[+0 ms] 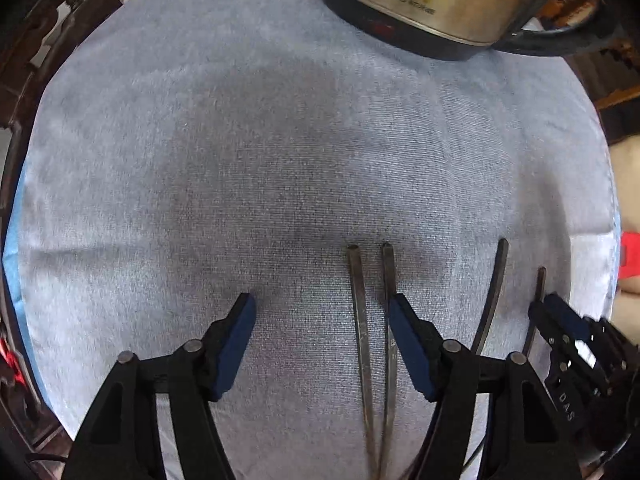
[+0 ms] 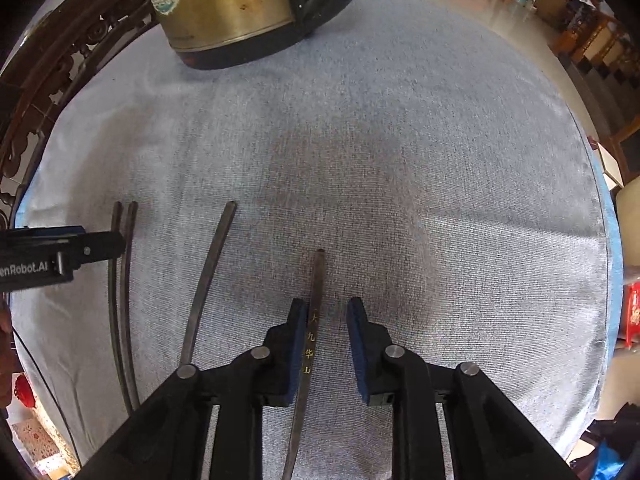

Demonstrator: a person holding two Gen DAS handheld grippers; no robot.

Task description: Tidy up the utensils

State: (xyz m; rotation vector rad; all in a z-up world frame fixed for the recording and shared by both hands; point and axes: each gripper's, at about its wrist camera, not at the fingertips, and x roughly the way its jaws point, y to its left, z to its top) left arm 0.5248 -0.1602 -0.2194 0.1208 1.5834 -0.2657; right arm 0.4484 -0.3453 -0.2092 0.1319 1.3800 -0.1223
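Four dark chopsticks (image 2: 200, 280) lay on the cloth-covered tabletop (image 2: 400, 160). With the right gripper (image 2: 324, 344) narrowed around one (image 2: 316, 300), not yet pinching, it might roll aside. Left gripper (image 1: 320, 340) stood wide over a pair (image 1: 360, 300).

My left gripper (image 1: 320, 344) stands open low in the frame over the blue-grey cloth (image 1: 200, 160), and a pair of dark chopsticks (image 1: 362, 320) lies just inside my right-hand pad, possibly touching it. Two more chopsticks (image 1: 494, 296) lie apart at lower right, where the right gripper (image 1: 560, 320) reaches in. A brass-coloured kettle (image 1: 432, 4) sits at the top edge.
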